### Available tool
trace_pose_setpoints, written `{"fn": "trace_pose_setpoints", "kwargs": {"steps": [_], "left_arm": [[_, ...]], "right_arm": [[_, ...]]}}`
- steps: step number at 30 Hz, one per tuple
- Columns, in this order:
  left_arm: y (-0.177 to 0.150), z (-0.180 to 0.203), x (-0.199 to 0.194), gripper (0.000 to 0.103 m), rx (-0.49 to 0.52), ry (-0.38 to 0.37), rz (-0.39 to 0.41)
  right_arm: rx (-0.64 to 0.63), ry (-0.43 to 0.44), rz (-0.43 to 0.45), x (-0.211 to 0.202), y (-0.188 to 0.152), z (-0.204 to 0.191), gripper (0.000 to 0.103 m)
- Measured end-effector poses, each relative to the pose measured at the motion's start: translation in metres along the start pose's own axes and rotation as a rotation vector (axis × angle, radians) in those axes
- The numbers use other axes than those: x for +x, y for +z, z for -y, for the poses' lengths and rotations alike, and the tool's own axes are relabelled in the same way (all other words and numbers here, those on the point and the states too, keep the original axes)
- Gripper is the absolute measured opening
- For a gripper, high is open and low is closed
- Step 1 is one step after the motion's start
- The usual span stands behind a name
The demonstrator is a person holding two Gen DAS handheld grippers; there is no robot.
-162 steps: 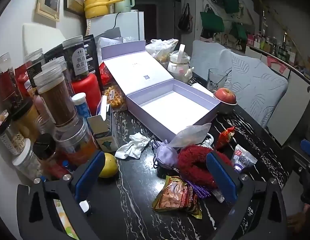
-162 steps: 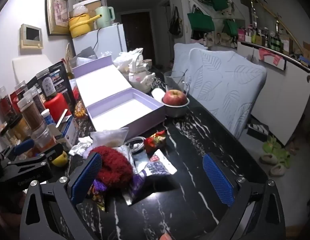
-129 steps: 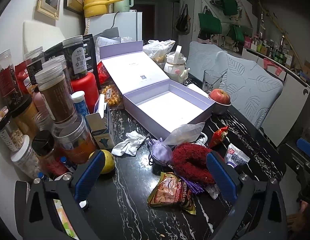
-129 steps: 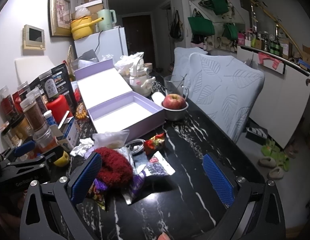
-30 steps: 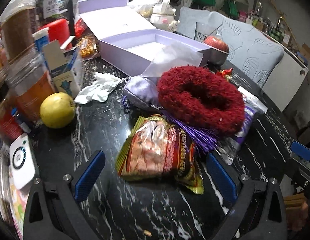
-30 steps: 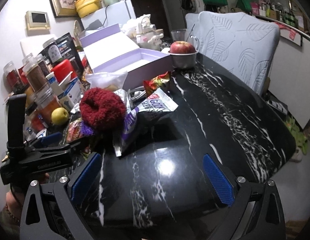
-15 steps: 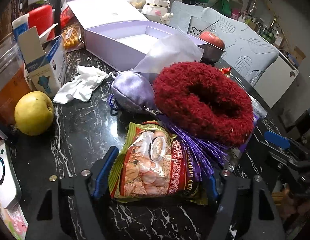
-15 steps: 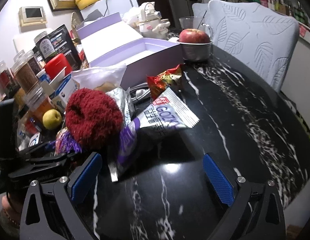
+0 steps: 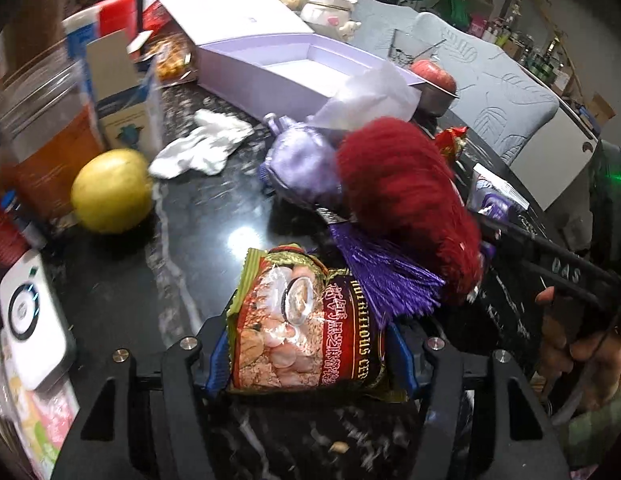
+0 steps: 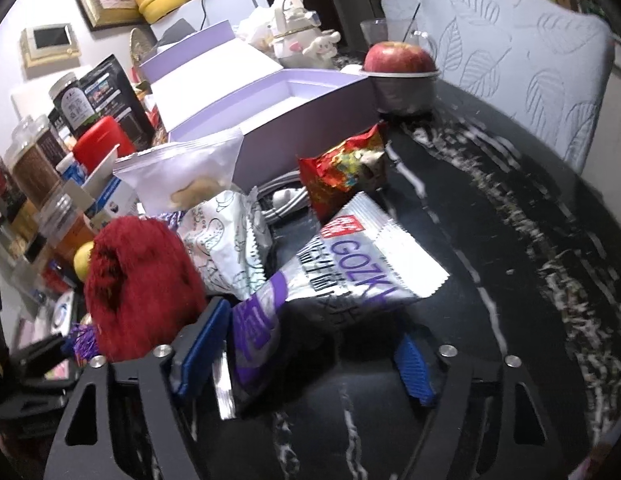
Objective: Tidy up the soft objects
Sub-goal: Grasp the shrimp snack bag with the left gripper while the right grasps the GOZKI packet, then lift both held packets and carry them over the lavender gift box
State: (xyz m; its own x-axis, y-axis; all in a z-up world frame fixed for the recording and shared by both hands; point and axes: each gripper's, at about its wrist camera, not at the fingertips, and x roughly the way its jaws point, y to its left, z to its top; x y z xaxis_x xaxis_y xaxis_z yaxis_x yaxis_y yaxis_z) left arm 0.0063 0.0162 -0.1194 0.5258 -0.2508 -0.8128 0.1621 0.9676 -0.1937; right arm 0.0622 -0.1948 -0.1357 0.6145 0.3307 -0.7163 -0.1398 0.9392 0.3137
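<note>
My left gripper [image 9: 308, 354] is shut on a red and gold cereal snack bag [image 9: 306, 320] at the near end of a pile on the black marble table [image 9: 182, 264]. A fluffy red ring [image 9: 402, 196] lies on a purple tassel [image 9: 386, 276] and beside a lilac satin pouch [image 9: 306, 164]. My right gripper [image 10: 306, 356] is partly closed around the silver and purple snack bag [image 10: 350, 268], with a gap at the right pad. The red ring [image 10: 138, 284] sits just left of it. An open lilac box [image 9: 294, 72] stands behind the pile.
A yellow fruit [image 9: 112, 190], crumpled white tissue [image 9: 206, 146], jars and a carton [image 9: 122, 92] crowd the left. A white device [image 9: 30, 320] lies near left. A red apple in a metal bowl [image 10: 402, 72], a red snack packet [image 10: 342, 168] and a padded chair [image 10: 522, 80] are right.
Both grippers moved forward into the pile. The left gripper closed on the cereal snack bag. The right gripper narrowed around the silver and purple bag.
</note>
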Motion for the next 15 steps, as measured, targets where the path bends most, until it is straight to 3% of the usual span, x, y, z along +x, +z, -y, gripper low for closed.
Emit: {"fn": "trace_pose_setpoints", "kwargs": {"steps": [6, 15], "left_arm": [[-0.010, -0.015, -0.010, 0.063, -0.044, 0.019, -0.013], [-0.024, -0.013, -0.022, 0.063, -0.053, 0.010, -0.019]], "right_arm": [[0.025, 0.057, 0.009, 0.002, -0.002, -0.001, 0.048], [-0.008, 0.064, 0.037, -0.016, -0.014, -0.003, 0.042]]}}
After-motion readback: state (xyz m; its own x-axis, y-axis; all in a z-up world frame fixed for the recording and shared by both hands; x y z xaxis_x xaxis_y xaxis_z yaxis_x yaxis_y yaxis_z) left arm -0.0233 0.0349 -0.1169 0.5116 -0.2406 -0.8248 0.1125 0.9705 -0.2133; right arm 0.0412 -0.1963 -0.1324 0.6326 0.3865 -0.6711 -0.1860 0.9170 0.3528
